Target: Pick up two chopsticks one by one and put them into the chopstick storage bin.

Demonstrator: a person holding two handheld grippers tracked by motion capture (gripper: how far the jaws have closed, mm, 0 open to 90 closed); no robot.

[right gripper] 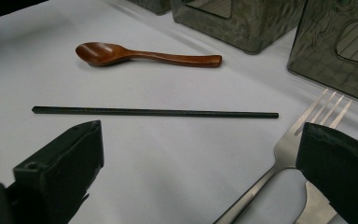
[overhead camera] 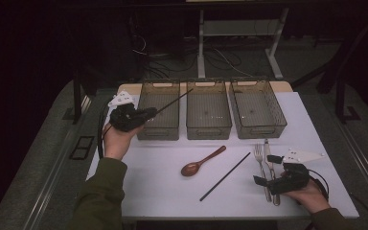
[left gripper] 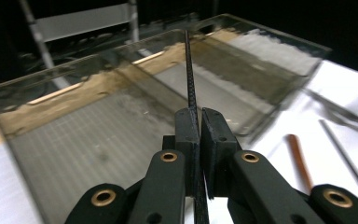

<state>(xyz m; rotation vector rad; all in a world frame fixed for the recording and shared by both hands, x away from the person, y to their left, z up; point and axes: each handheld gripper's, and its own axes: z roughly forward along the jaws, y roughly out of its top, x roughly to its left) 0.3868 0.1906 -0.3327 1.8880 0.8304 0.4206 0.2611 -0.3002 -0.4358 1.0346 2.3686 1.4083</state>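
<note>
Chopsticks (overhead camera: 225, 176): two (bins (overhead camera: 208, 109): three)

Black chopstick (left gripper: 189, 79) slanting over bin (left gripper: 98, 135)

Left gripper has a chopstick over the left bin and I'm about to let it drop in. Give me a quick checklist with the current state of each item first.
1. Left gripper shut on the chopstick: ok, jaws pinch it.
2. Chopstick over the left bin: ok, though its tip reaches past the far rim toward the middle bin.
3. Chopstick lined up with the bin's length: not ok, it lies slantwise.
4. Left bin free of other things: ok.
5. Right gripper out of the way: ok, open by the fork.
6. Second chopstick and spoon on the table: ok.
</note>
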